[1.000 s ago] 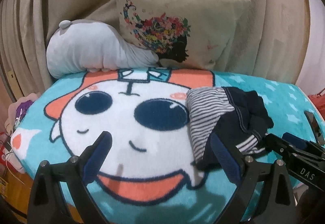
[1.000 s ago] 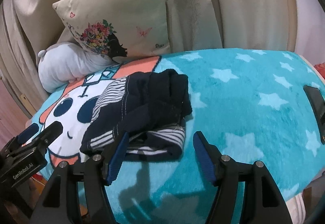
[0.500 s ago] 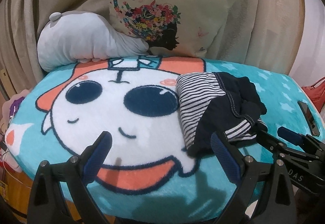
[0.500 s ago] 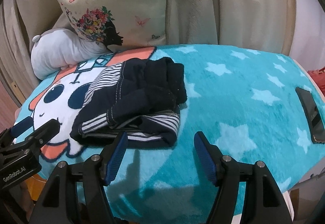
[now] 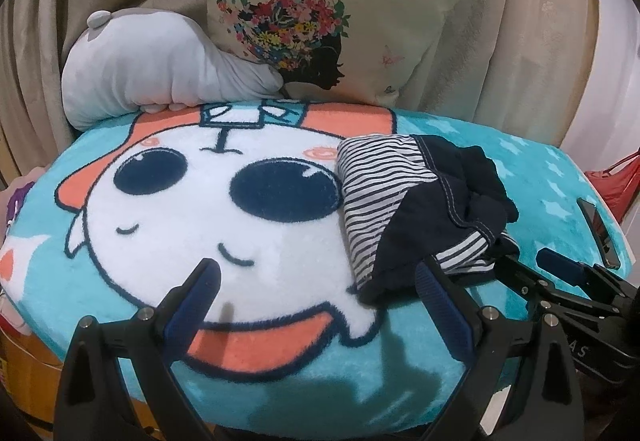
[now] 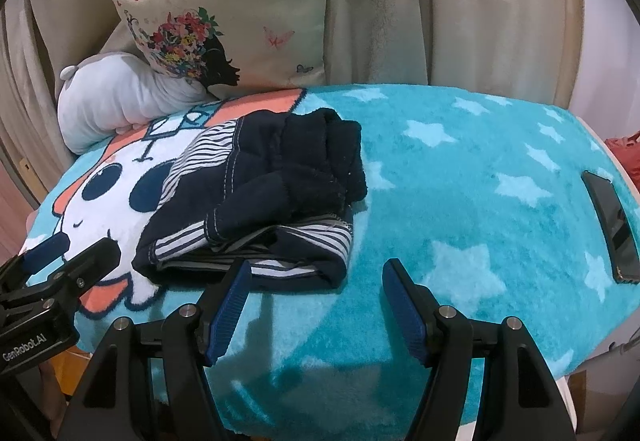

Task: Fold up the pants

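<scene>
The pants (image 5: 416, 201) are a folded navy bundle with a striped lining, lying on a teal cartoon blanket (image 5: 200, 221). They also show in the right wrist view (image 6: 264, 193). My left gripper (image 5: 316, 285) is open and empty, just in front of the pants' left near corner. My right gripper (image 6: 316, 277) is open and empty, at the pants' near right edge, not touching them. The right gripper shows at the right of the left wrist view (image 5: 556, 269). The left gripper shows at the left of the right wrist view (image 6: 68, 253).
A flower-print cushion (image 5: 328, 17) and a grey plush pillow (image 5: 152, 65) lean against beige curtains at the back. A dark phone (image 6: 612, 229) lies on the blanket (image 6: 460, 201) near its right edge. The blanket's front edge drops off just below both grippers.
Both grippers have drawn back a little from the pants and stayed open. The pants lie where they were.
</scene>
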Action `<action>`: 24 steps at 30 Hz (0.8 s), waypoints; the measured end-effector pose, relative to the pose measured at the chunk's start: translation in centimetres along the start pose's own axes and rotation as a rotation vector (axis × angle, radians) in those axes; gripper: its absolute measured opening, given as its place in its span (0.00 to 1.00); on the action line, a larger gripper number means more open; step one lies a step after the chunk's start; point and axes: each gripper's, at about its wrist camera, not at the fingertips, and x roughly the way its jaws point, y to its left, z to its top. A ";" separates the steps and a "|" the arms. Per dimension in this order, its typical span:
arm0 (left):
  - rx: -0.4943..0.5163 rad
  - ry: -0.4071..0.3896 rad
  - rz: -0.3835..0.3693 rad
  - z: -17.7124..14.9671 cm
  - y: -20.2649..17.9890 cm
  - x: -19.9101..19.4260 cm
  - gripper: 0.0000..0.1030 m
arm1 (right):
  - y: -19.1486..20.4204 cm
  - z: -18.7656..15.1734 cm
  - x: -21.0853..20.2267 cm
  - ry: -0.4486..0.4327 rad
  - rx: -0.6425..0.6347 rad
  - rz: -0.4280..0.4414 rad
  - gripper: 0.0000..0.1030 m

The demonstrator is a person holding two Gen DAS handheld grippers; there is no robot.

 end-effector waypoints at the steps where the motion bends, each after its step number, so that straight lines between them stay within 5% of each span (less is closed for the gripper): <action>1: -0.002 0.001 0.000 0.0 0.0 0.1 0.95 | 0.0 0.0 0.1 0.002 0.000 0.000 0.70; 17: 0.011 -0.065 0.043 0.0 0.1 -0.2 0.95 | -0.1 -0.2 1.1 0.025 0.010 0.007 0.70; 24: -0.016 -0.244 0.026 0.5 0.6 -3.6 1.00 | 0.0 -0.1 0.3 -0.008 0.005 0.011 0.70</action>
